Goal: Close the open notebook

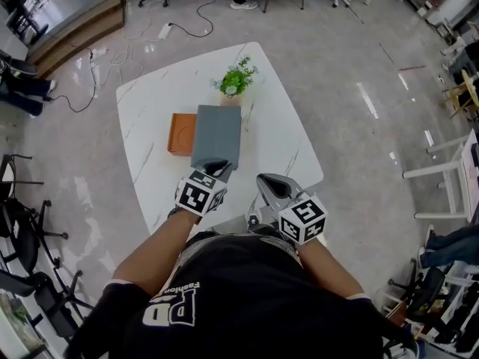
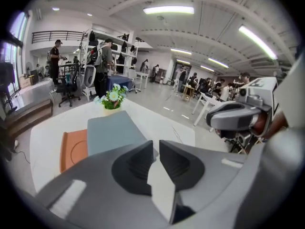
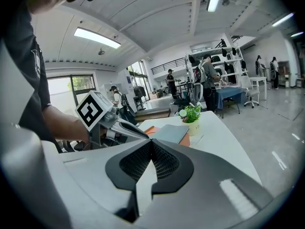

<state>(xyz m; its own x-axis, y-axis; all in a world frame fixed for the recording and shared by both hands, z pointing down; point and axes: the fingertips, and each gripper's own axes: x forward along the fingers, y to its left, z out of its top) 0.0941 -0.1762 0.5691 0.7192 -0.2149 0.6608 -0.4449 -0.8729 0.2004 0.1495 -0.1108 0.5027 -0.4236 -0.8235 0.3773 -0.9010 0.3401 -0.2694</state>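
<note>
White table [image 1: 150,126]: glossy, faintly veined top, rounded corners, with bare surface right of the notebook and along the near edge. Polished grey floor [image 1: 337,88] lies open to the right; black chairs [image 1: 34,245] crowd the left. Notebook [image 1: 217,135]: flat, matte grey, rectangular, near table centre, cover up, leaves not visible. Smooth orange panel [image 1: 181,132] with an embossed ring shows from under its left edge; whether it is part of the notebook cannot be told. Small potted plant [image 1: 236,79] stands just beyond the far edge. Left gripper [image 1: 218,167] sits over the notebook's near edge, jaws drawn to a slit, nothing between; contact unclear. Right gripper [image 1: 268,179] hovers over bare table, jaws together, empty.
</note>
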